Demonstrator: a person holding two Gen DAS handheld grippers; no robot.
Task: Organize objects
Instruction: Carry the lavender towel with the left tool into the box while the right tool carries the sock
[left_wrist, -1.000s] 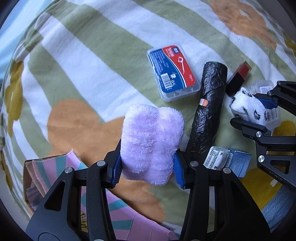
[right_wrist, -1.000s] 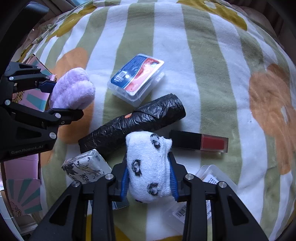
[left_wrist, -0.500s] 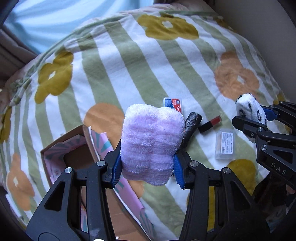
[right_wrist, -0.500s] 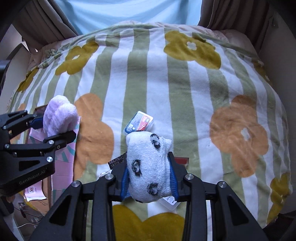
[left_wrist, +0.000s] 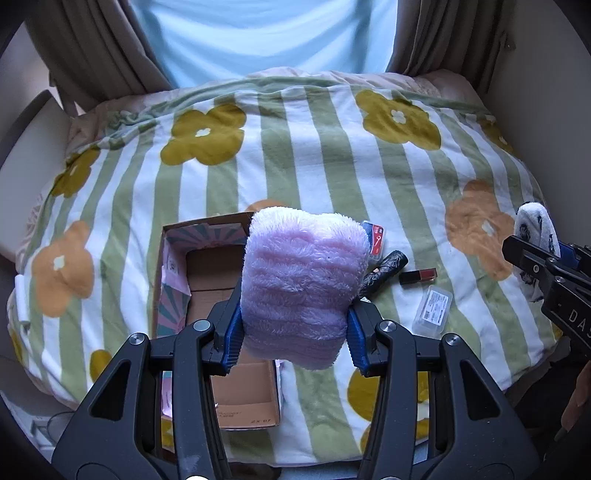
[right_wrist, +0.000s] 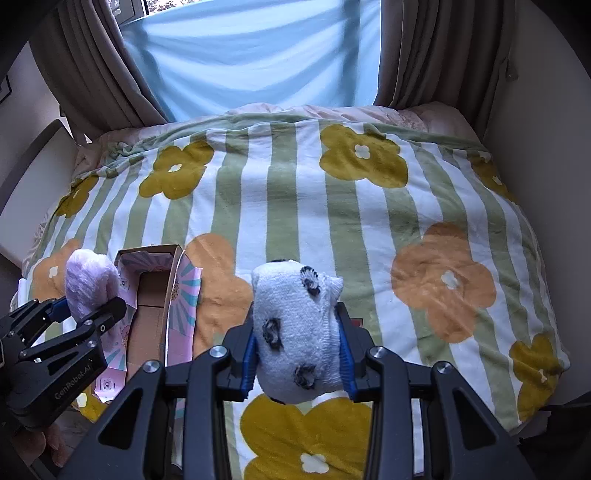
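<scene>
Left wrist view: left gripper (left_wrist: 293, 332) clamps a fluffy lilac rolled towel (left_wrist: 303, 284) above the open cardboard box (left_wrist: 229, 384), which looks empty; small items wait right. Right wrist view: right gripper (right_wrist: 297, 363) clamps a white black-spotted sock bundle (right_wrist: 295, 332), unplaced.

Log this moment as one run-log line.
left gripper: shut on purple towel | right gripper: shut on spotted sock | both above blanket | box: open, nothing visible inside

A flowered, green-striped blanket (right_wrist: 295, 206) covers the bed below brown curtains (right_wrist: 417, 51) framing a bright, blue-draped window (right_wrist: 251, 55).
</scene>
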